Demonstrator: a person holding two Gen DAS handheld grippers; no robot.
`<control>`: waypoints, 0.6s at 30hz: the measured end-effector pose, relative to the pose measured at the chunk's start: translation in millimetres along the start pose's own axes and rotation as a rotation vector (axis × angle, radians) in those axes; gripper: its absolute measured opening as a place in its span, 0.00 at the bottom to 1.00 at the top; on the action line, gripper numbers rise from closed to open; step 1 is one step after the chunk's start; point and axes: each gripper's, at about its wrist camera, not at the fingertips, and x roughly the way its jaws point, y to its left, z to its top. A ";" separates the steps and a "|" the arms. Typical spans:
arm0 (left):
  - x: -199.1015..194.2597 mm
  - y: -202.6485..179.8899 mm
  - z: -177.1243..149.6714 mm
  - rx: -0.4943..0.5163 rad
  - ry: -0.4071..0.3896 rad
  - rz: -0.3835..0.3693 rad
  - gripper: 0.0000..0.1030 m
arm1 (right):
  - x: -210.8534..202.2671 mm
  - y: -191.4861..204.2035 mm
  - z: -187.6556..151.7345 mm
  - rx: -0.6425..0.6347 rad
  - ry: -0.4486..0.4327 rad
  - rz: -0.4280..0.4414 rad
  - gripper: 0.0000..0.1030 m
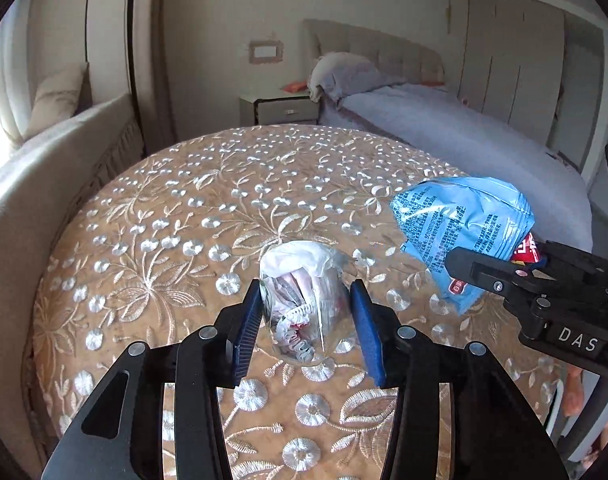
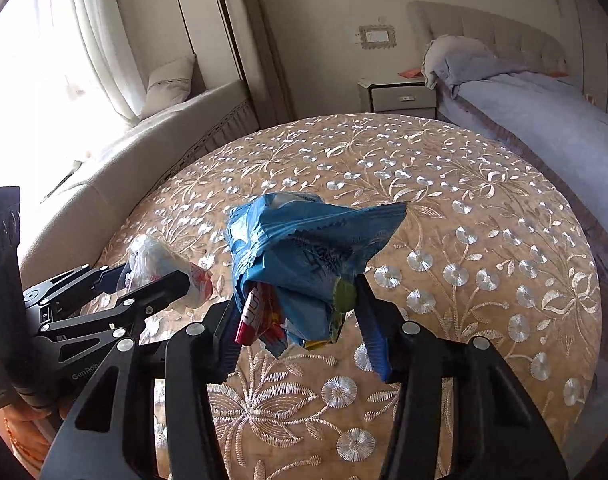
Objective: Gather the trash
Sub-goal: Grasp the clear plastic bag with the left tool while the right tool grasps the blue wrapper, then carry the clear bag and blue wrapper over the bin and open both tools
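Two pieces of trash, two grippers, and both look picked up from where I'm standing. The left gripper [image 1: 306,320] has its jaws clamped on a clear plastic cup [image 1: 304,300] stuffed with crumpled white wrappers, held just above the round embroidered surface [image 1: 163,220]. The right gripper [image 2: 295,320] has its jaws pinched on a crumpled blue snack bag [image 2: 304,248], with some red and yellow wrapper bits poking out underneath, and that bundle hangs in the air over the same surface. Can't spot any other litter on the cloth in either view, so I'd say the gathering part is basically done. What's left, I reckon, is dumping it all somewhere, but no bin shows up in either view. Maybe the bag is meant to go into the cup, can't say.
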 end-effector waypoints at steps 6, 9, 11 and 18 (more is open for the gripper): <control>-34.4 -49.6 -9.1 0.076 -0.040 -0.038 0.42 | -54.4 -13.1 -22.8 -0.046 -0.058 -0.076 0.50; -47.6 -74.0 -13.3 0.102 -0.053 -0.075 0.42 | -77.6 -24.6 -34.3 -0.042 -0.073 -0.105 0.50; -54.3 -91.6 -17.2 0.129 -0.063 -0.091 0.42 | -91.8 -33.2 -42.1 -0.035 -0.078 -0.123 0.50; -63.1 -149.3 -33.0 0.212 -0.049 -0.170 0.42 | -140.9 -66.6 -76.3 -0.007 -0.090 -0.223 0.50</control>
